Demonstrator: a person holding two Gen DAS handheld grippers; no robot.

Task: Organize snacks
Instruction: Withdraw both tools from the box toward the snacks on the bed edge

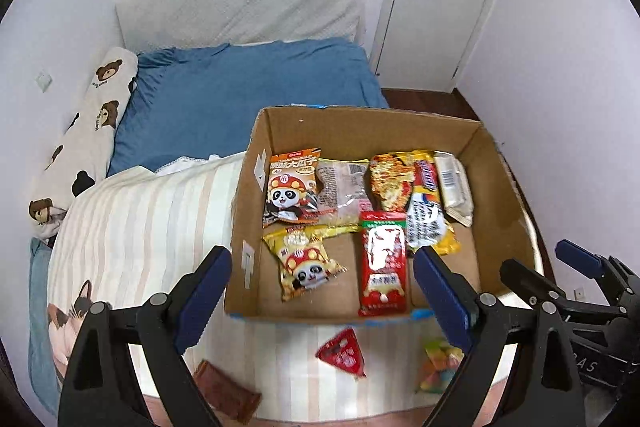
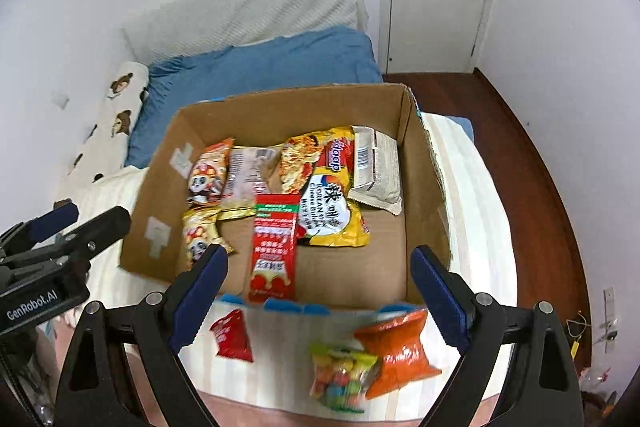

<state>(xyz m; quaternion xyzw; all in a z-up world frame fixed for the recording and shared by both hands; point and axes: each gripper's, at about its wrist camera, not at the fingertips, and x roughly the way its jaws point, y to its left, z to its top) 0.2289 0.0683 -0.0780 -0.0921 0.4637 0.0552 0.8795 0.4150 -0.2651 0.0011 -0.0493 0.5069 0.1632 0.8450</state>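
Loose snacks lie nearest: red packet (image 2: 232, 335), candy bag (image 2: 342, 379), orange bag (image 2: 400, 351) (outside, presumably awaiting packing); left gripper (image 1: 322, 291) and right gripper (image 2: 320, 289) hover apart, empty; box (image 2: 420, 195) beyond holds sorted rows.

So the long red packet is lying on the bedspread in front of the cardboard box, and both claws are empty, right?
Not quite. The long red packet lies inside the cardboard box, as the right wrist view shows. Both the left claw and the right claw are empty.
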